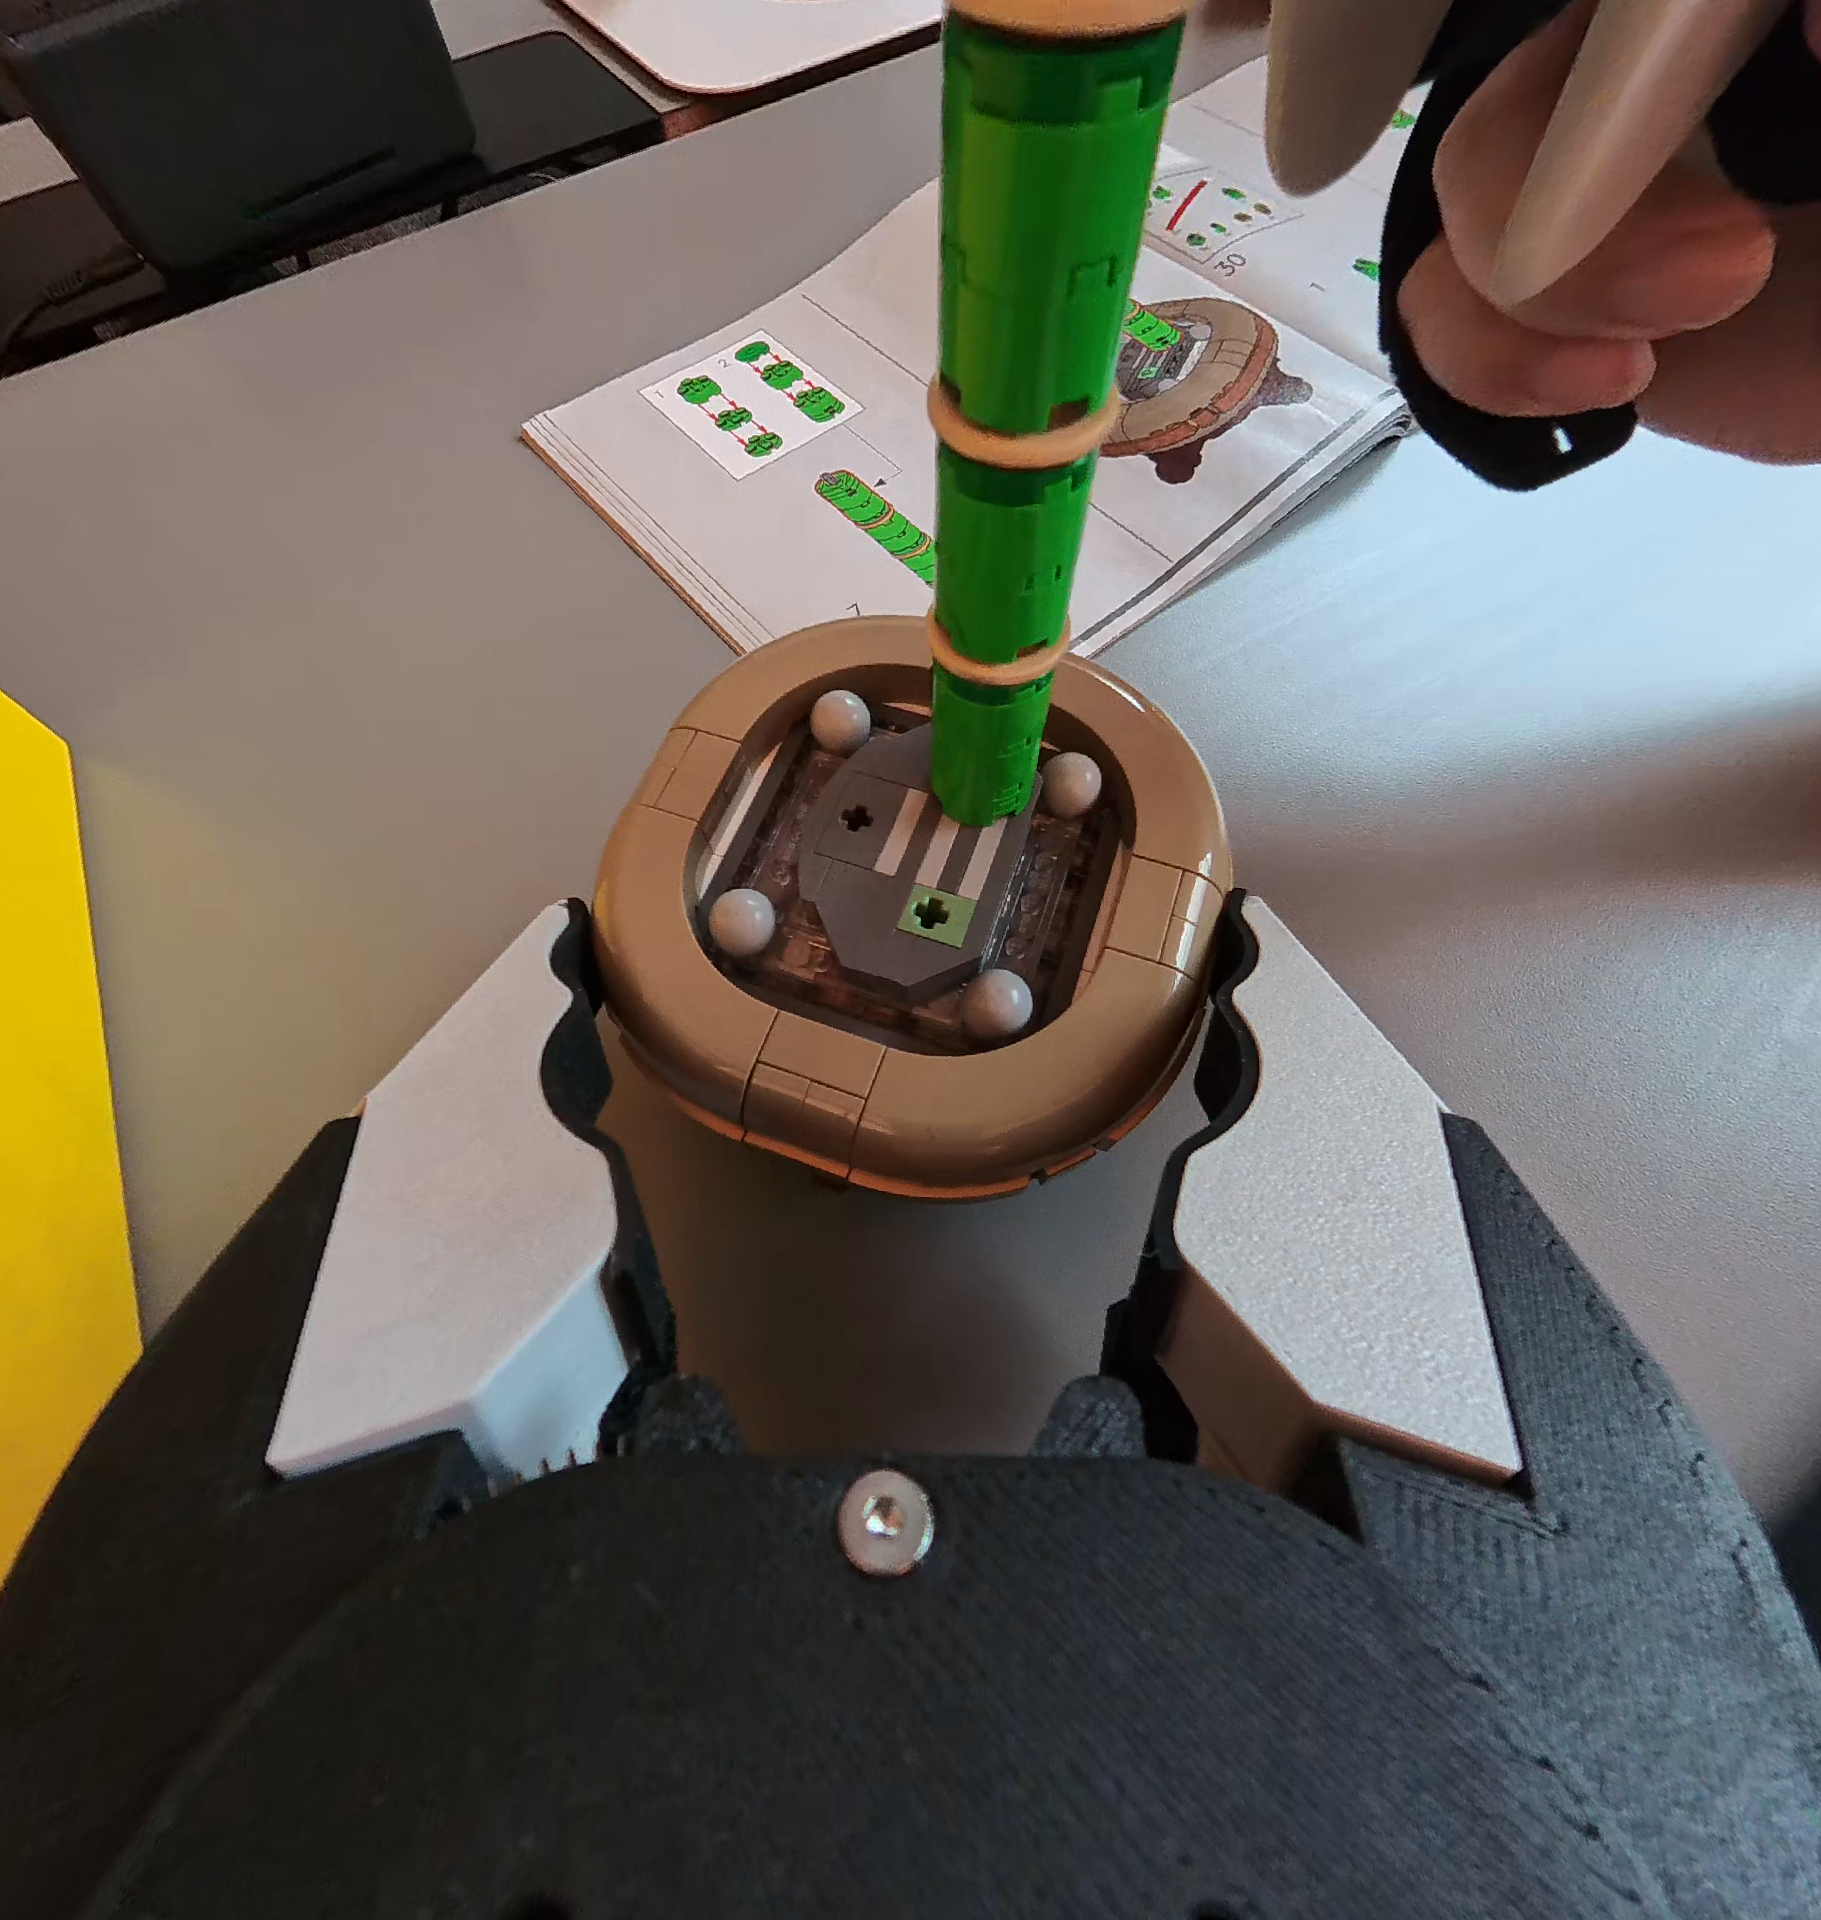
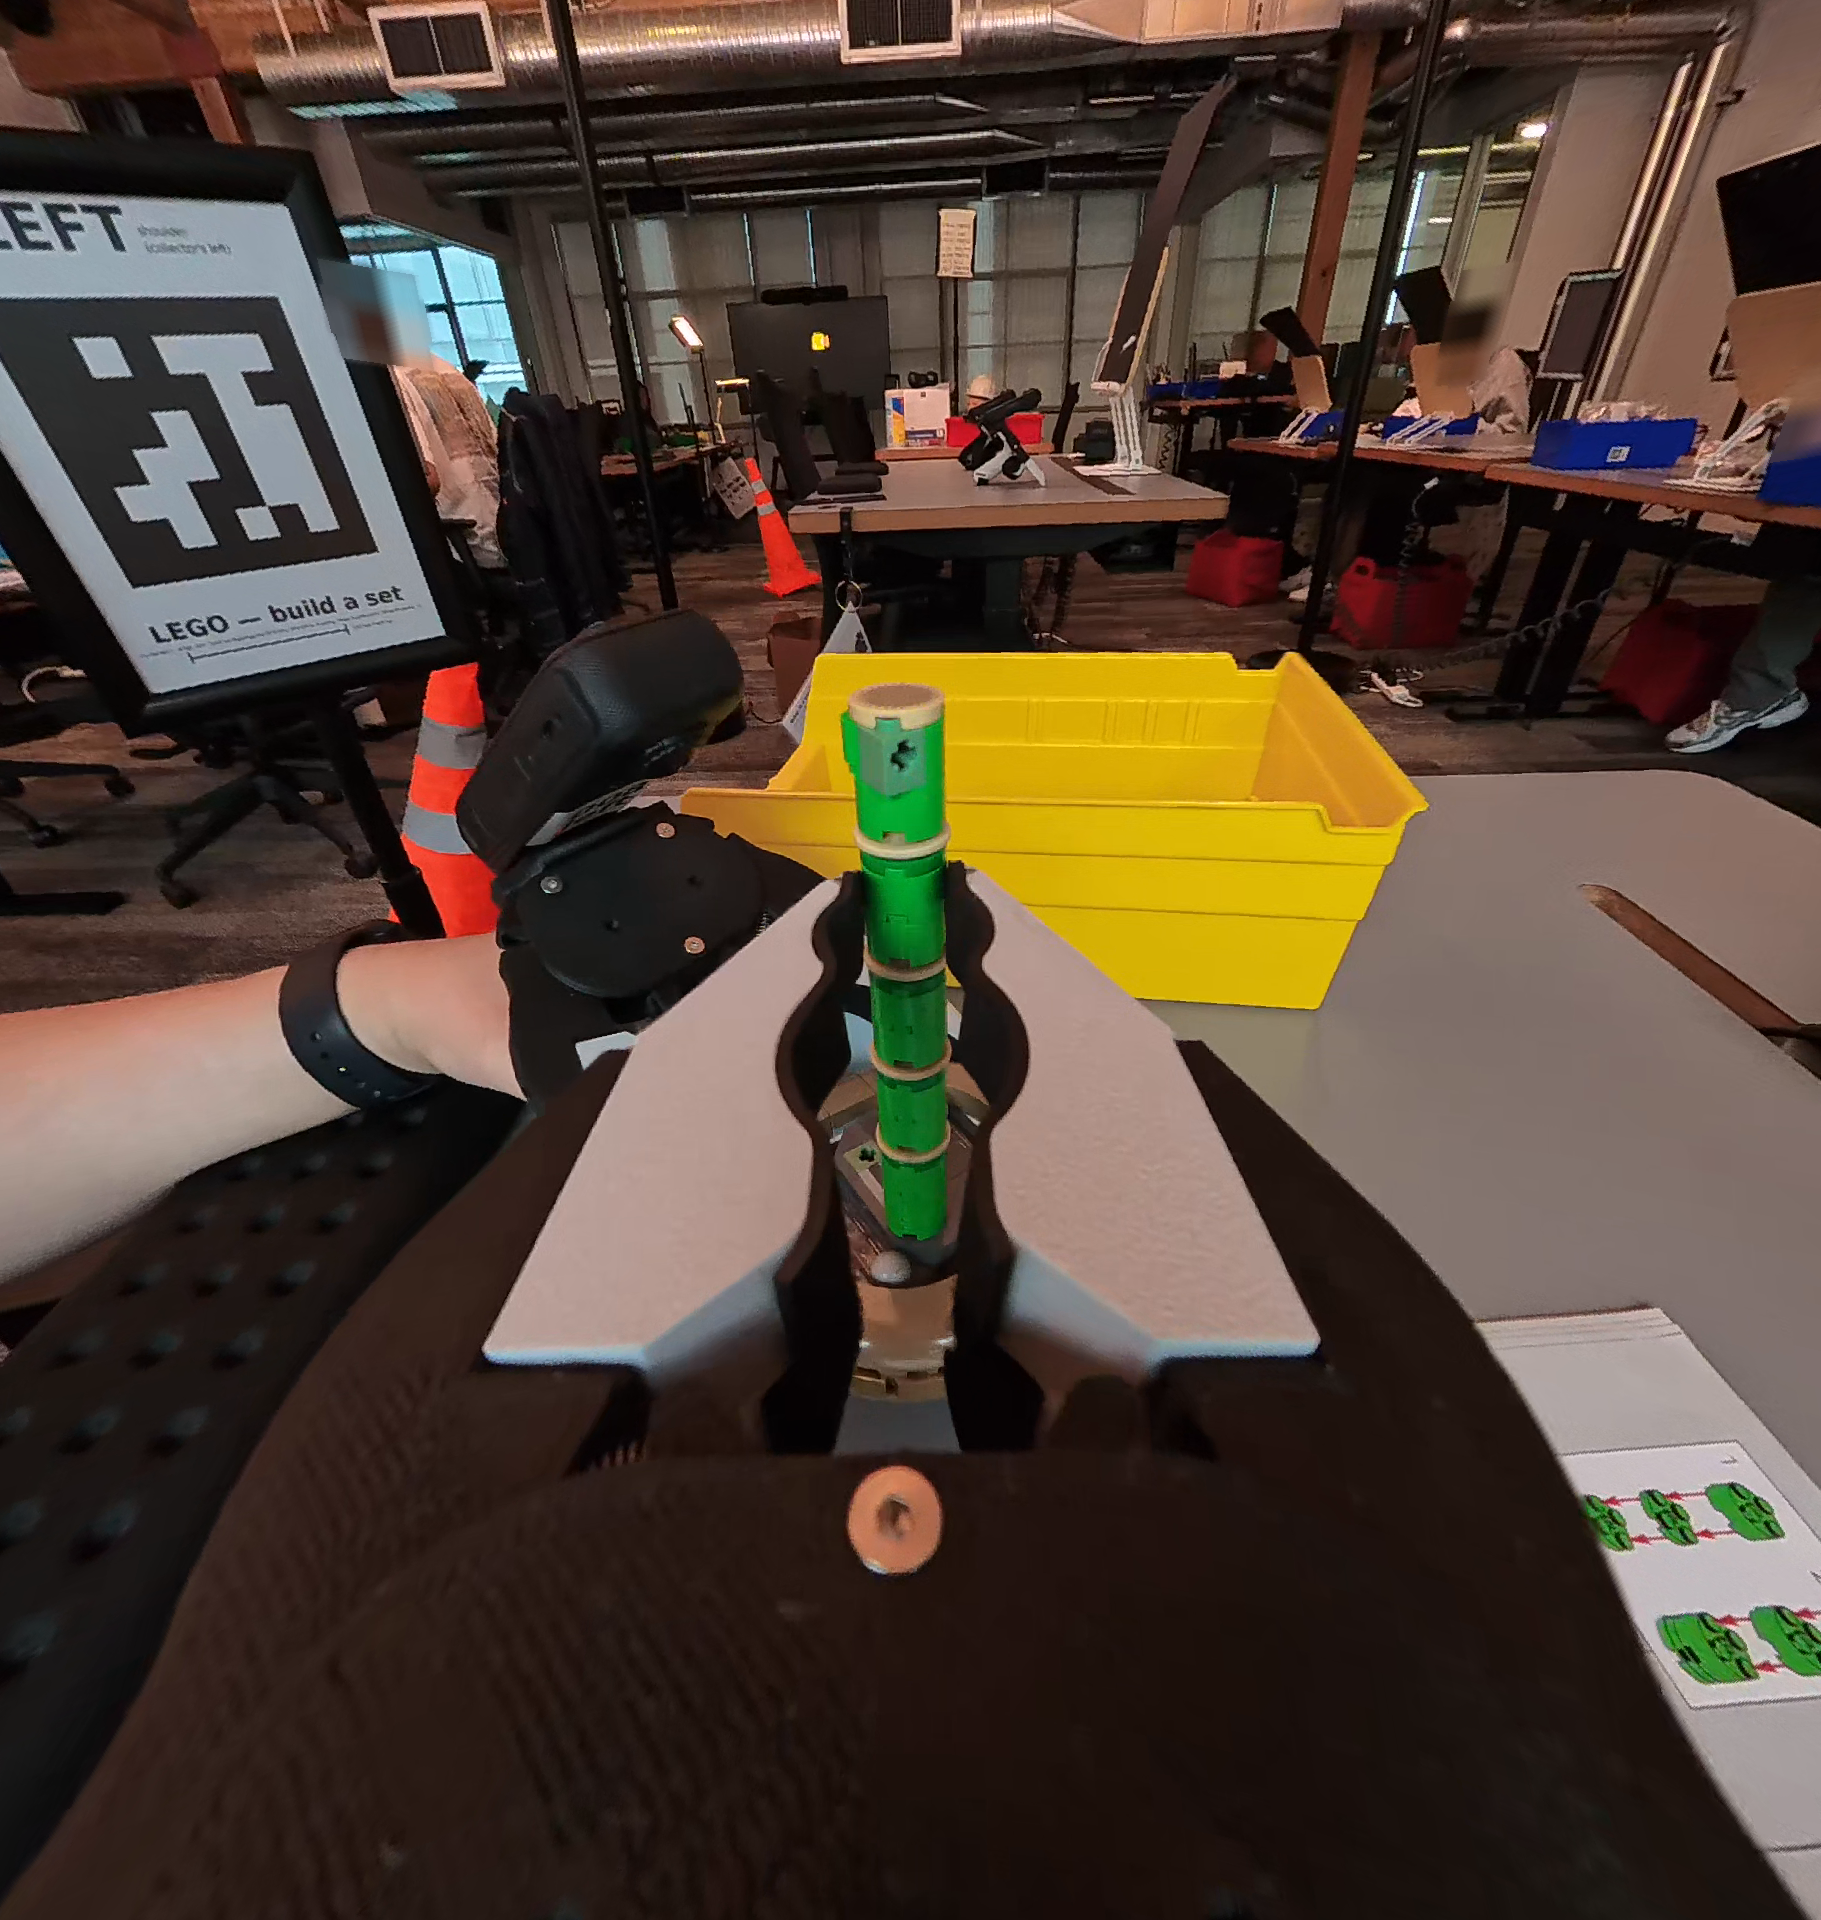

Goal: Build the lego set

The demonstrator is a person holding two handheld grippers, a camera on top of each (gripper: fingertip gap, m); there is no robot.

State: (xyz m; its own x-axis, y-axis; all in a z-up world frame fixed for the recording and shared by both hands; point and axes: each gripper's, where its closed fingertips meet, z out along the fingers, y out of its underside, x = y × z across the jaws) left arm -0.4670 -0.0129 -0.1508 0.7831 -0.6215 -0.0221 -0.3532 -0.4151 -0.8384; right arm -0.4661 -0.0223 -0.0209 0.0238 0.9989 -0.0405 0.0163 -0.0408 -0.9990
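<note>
Grey table in a workshop holds yellow bin, booklet.

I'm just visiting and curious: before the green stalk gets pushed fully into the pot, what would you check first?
1. Left claw grips tan pot by its rim: ok.
2. Right claw clamps green stalk: ok.
3. Stalk foot meets the grey plate inside the pot: ok.
4. Stalk fully seated: cannot tell.
5. Stalk upright: cannot tell, the wide lens distorts.
6. Instruction booklet open on the table: ok.
</note>
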